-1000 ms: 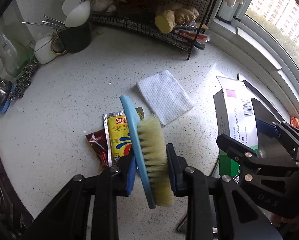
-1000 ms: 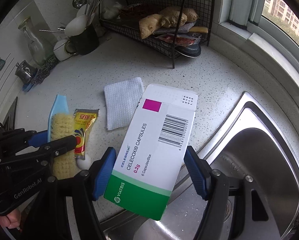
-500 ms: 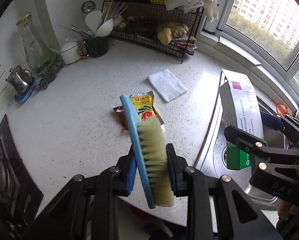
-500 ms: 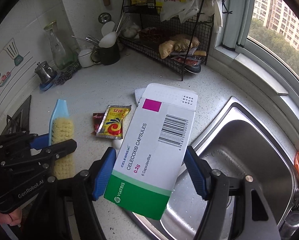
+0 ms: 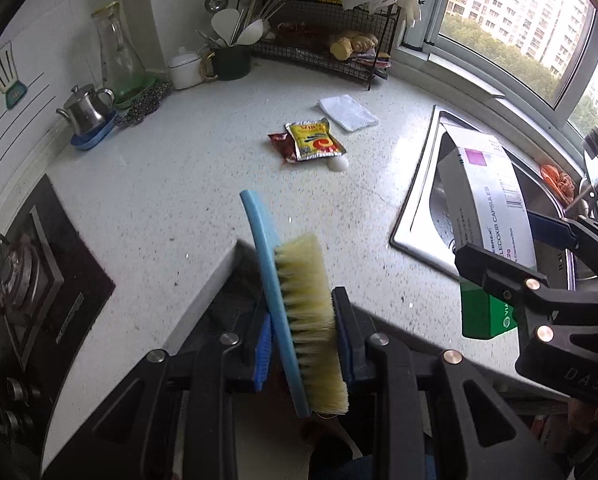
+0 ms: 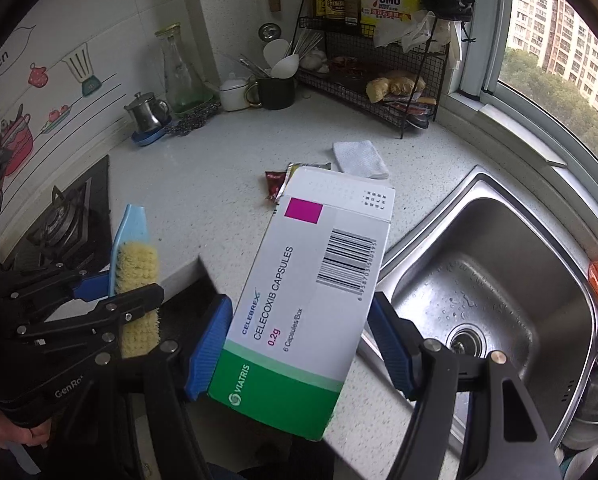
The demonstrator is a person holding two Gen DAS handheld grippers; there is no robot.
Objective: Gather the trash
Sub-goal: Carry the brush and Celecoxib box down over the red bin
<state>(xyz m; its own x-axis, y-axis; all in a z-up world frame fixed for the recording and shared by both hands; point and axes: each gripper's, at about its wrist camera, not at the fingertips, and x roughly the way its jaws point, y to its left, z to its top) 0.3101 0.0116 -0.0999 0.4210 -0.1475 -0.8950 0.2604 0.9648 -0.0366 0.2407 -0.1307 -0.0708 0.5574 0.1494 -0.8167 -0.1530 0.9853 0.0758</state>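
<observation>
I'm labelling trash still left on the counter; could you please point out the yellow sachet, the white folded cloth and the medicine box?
yellow sachet (image 5: 314, 141): left wrist view, printed front.
white folded cloth (image 5: 347, 112): left wrist view, top face.
medicine box (image 6: 311, 276): right wrist view, white front panel.

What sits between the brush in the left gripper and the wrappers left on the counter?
Nothing visible. Bare countertop runs from the brush, clamped in the left gripper, to the yellow sachet, red wrapper and small white piece.
</observation>
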